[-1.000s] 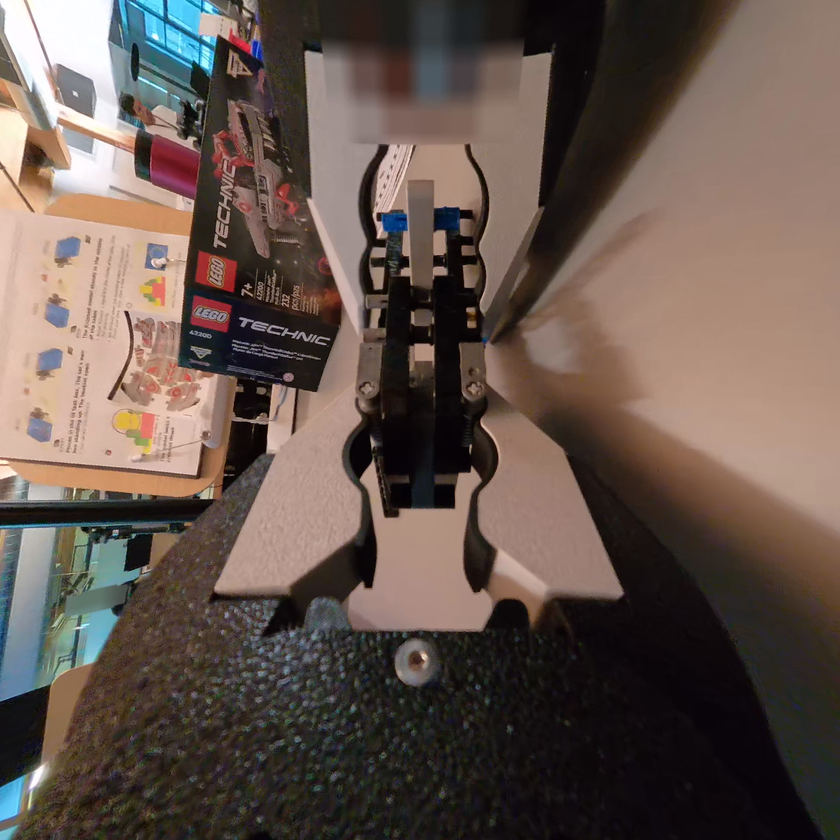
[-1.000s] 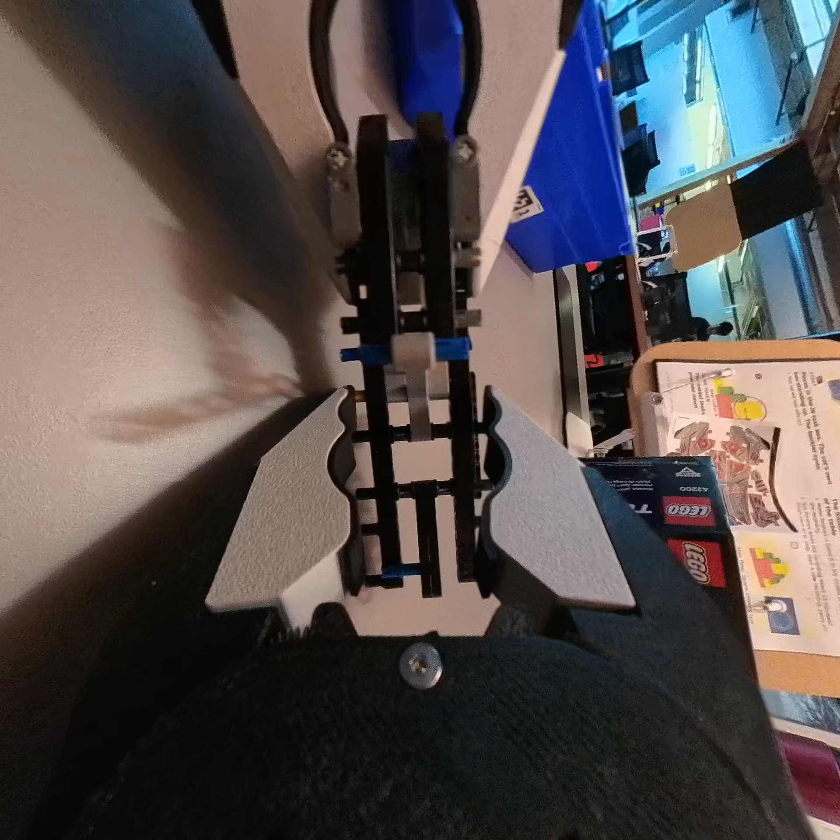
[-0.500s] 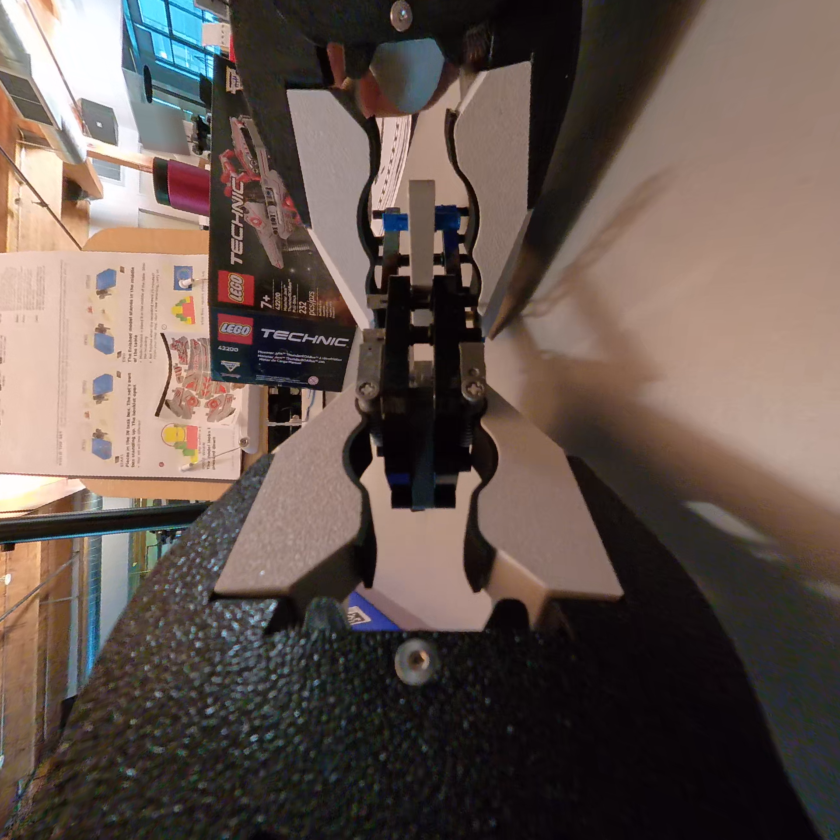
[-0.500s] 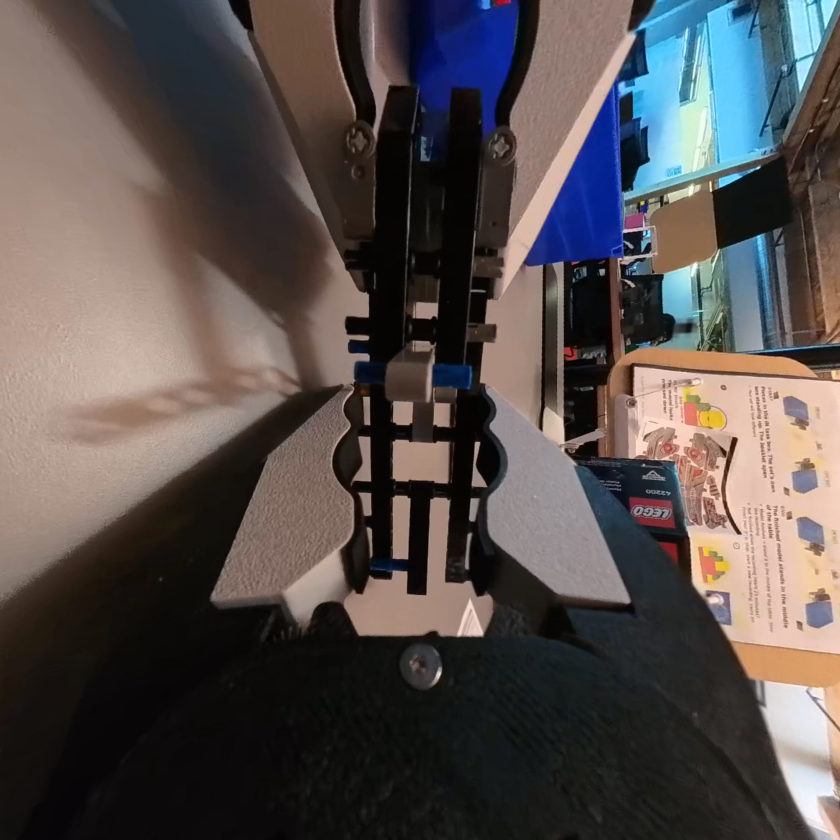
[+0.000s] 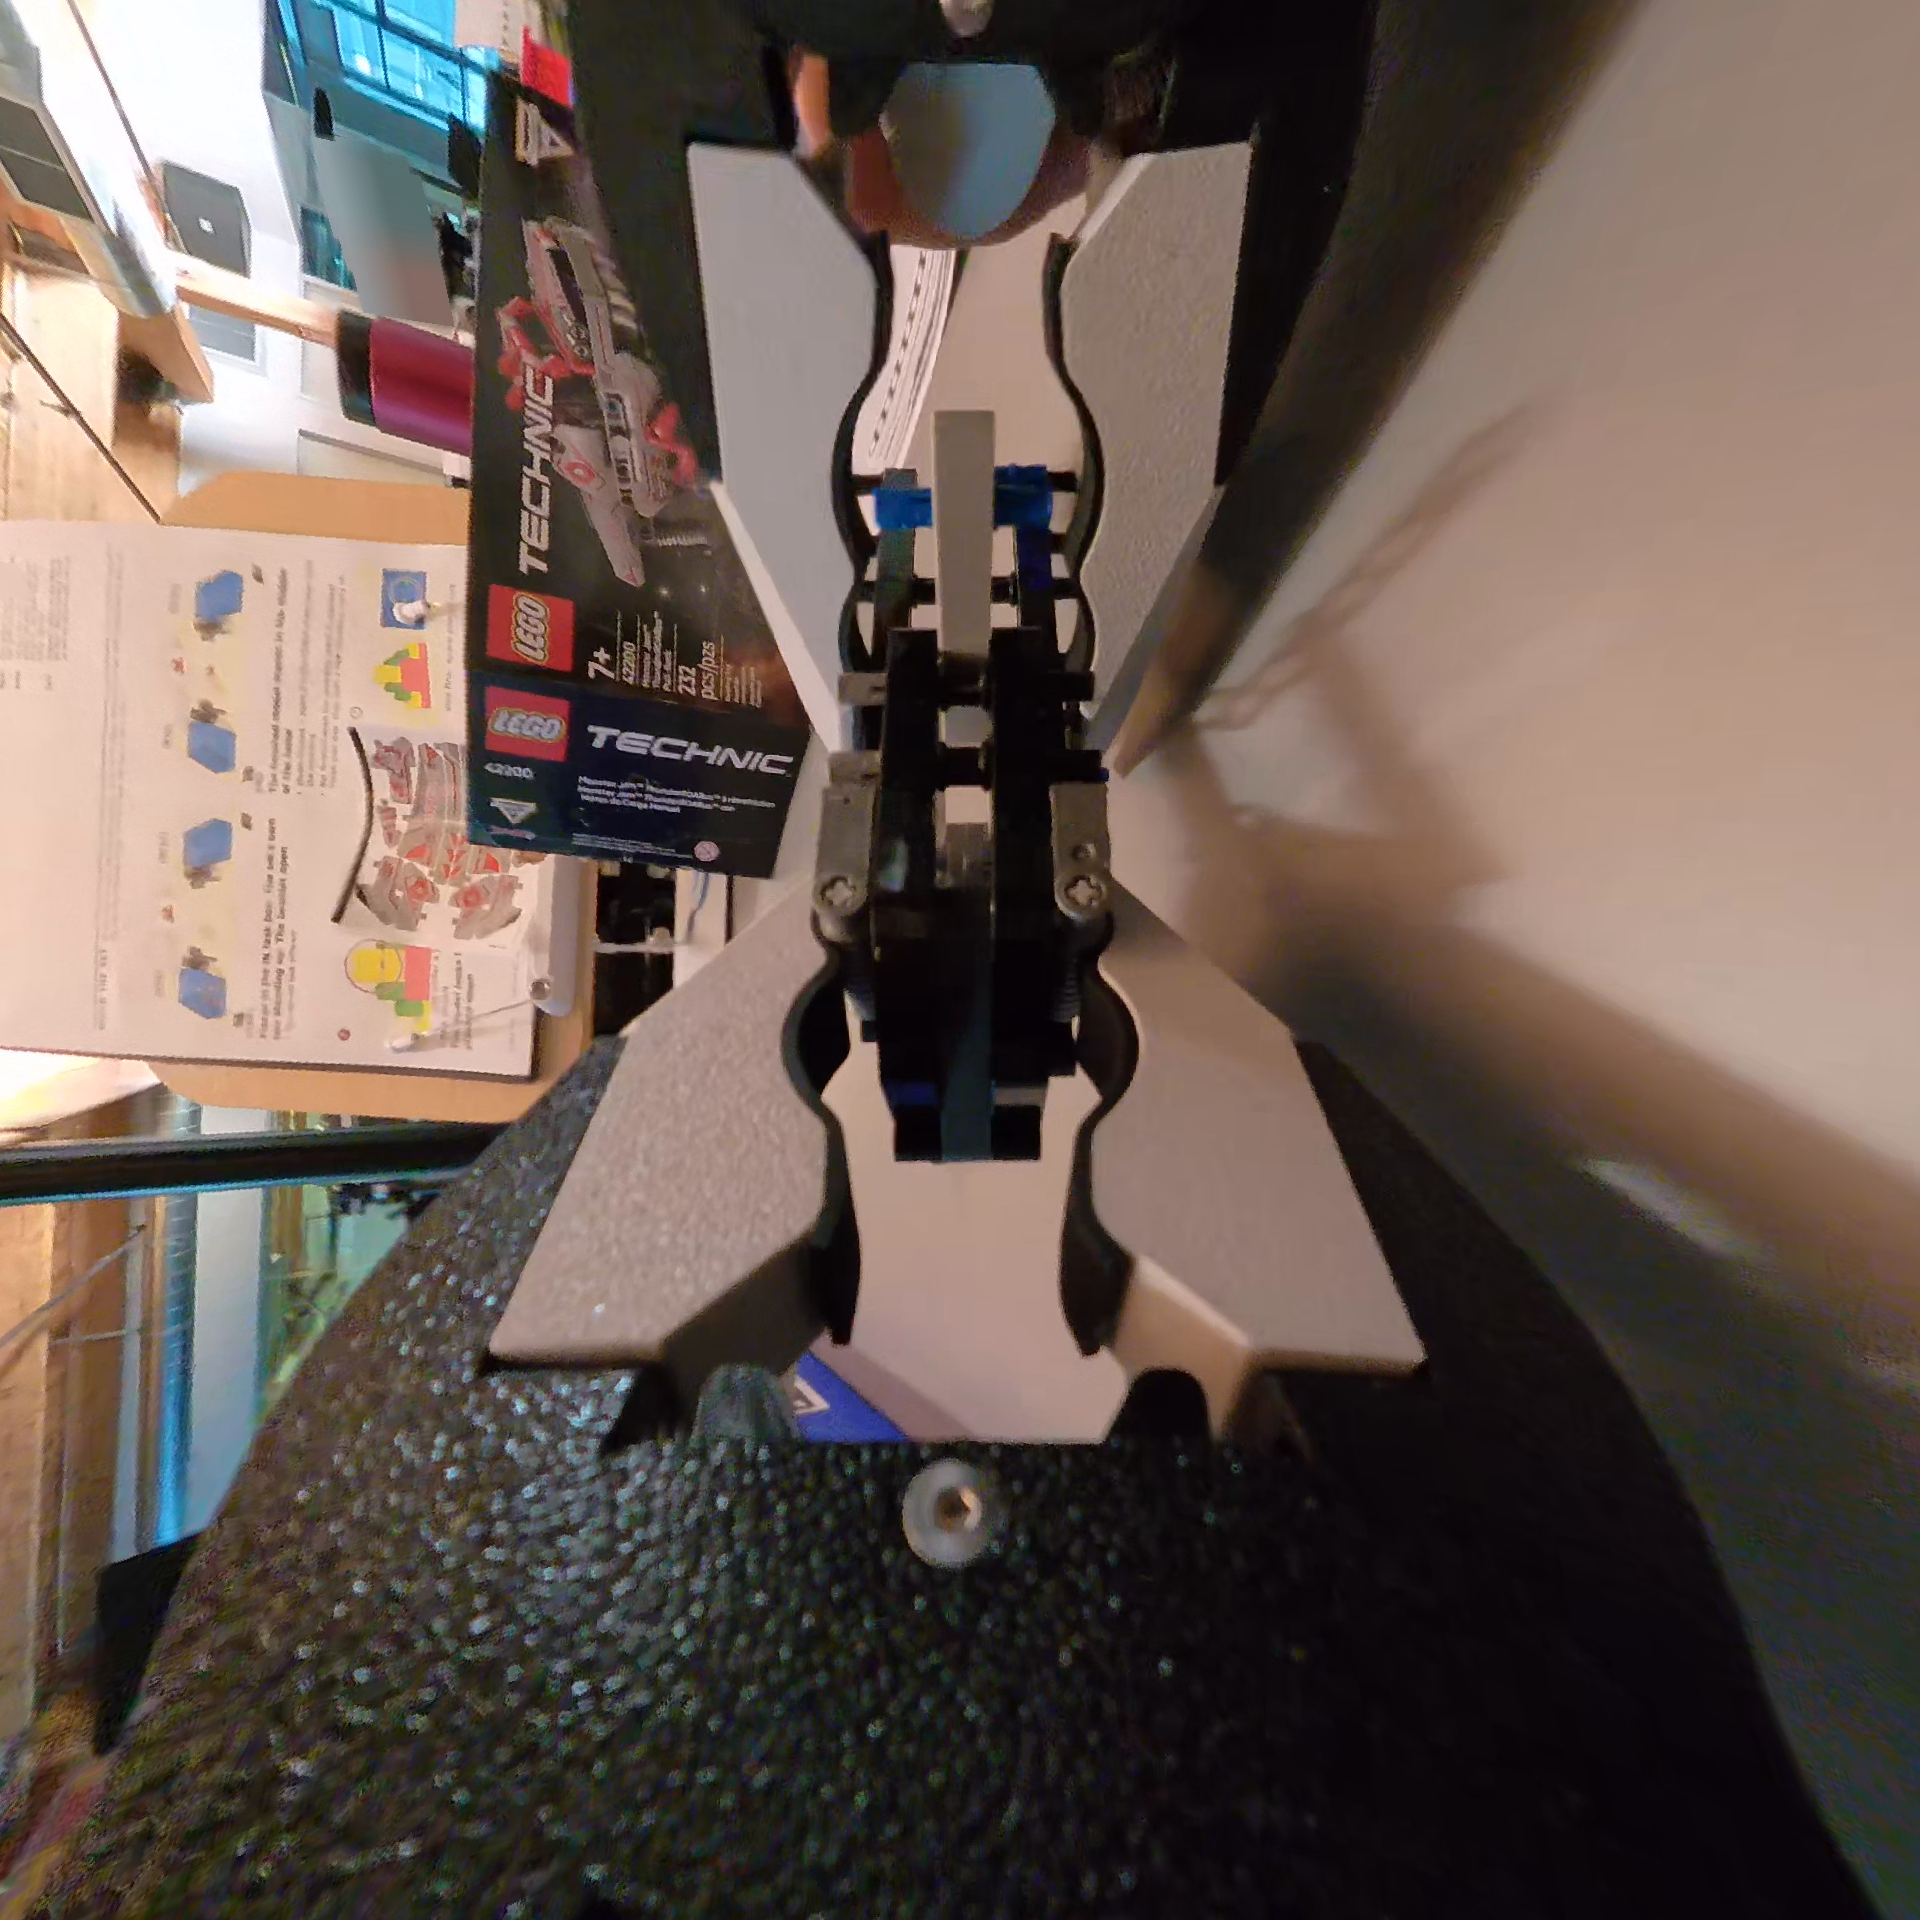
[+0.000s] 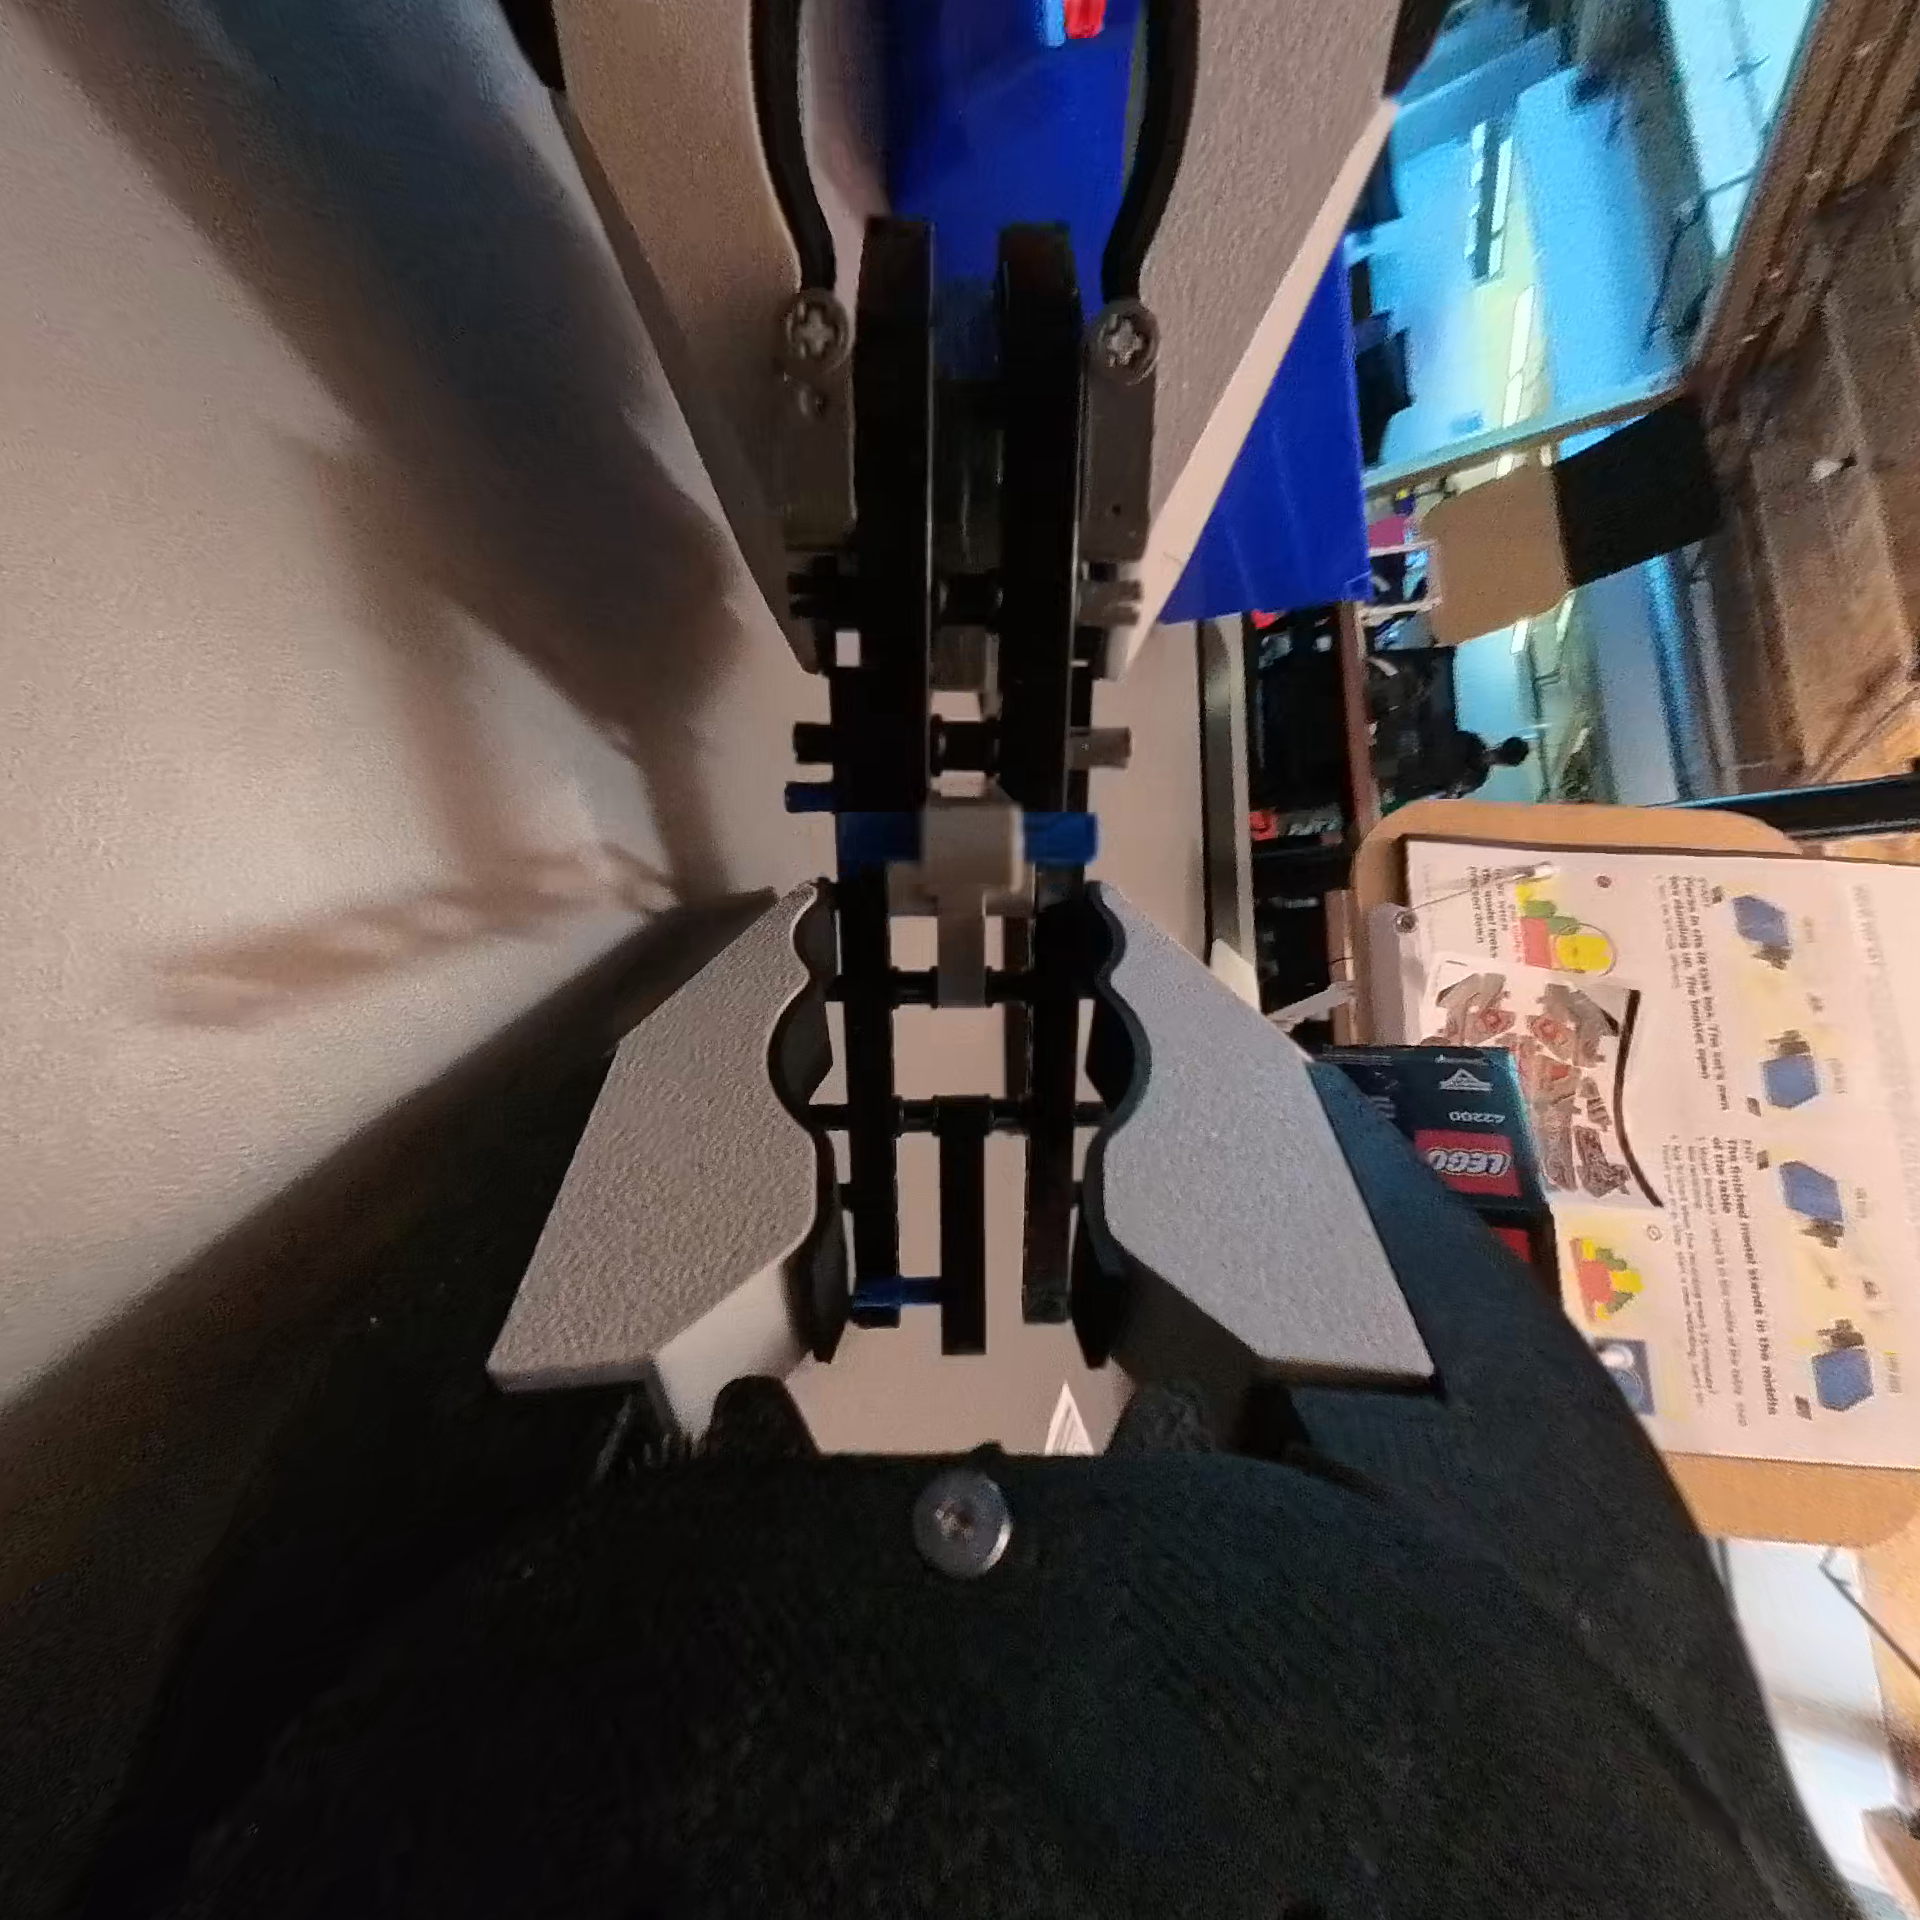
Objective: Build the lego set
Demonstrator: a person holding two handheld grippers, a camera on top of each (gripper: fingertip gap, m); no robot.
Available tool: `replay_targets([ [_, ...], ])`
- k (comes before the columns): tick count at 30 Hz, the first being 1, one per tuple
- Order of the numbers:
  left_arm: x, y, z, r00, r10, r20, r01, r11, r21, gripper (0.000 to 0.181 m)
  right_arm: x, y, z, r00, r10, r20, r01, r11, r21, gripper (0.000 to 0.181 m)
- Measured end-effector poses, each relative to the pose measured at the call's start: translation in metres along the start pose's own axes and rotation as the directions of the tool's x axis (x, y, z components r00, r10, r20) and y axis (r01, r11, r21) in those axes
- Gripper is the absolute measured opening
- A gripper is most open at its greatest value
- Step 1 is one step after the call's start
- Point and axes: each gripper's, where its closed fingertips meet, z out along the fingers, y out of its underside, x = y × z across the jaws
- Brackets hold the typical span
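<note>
A black lego frame (image 5: 914,831) with blue pins (image 5: 902,507) and a grey beam (image 5: 964,540) down its middle hangs in the air beside the white table (image 5: 1610,520). My left gripper (image 5: 961,935) is shut on one end of it. My right gripper (image 5: 971,665) faces it from the far side and is shut on the other end. In the right wrist view, the right gripper (image 6: 956,935) clamps the two black side beams of the frame (image 6: 883,1039). The left gripper (image 6: 961,582) holds the far end, and the grey beam (image 6: 966,862) lies between them.
A lego box (image 5: 623,623) stands to the left, with an instruction sheet (image 5: 208,779) on a board and a maroon cup (image 5: 405,384) behind it. A blue bin (image 6: 997,125) lies behind the left gripper in the right wrist view. The box (image 6: 1455,1143) and sheet (image 6: 1714,1143) also show there. Only a small space, under 4 cm, lies between the two pairs of fingers.
Both grippers have kept their hold on the frame. The pair has turned and shifted with it, so the background has slid. The left gripper looks closer in the right wrist view.
</note>
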Motion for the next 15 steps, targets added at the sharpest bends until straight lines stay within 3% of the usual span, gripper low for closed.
replay_targets([
  [8, 0.0006, 0.001, -0.0006, 1.0, -0.018, -0.004, 0.018, 1.0, 0.005, 0.039, 0.0049, -0.0011, -0.0005, 0.997, 0.016, -0.07, -0.013, 0.999, 0.03, 0.055],
  [15, 0.0017, -0.0005, -0.0024, 1.0, -0.015, -0.005, 0.015, 1.0, 0.021, 0.038, 0.0005, -0.0034, -0.0012, 0.993, -0.081, -0.083, 0.082, 0.997, 0.004, 0.044],
])
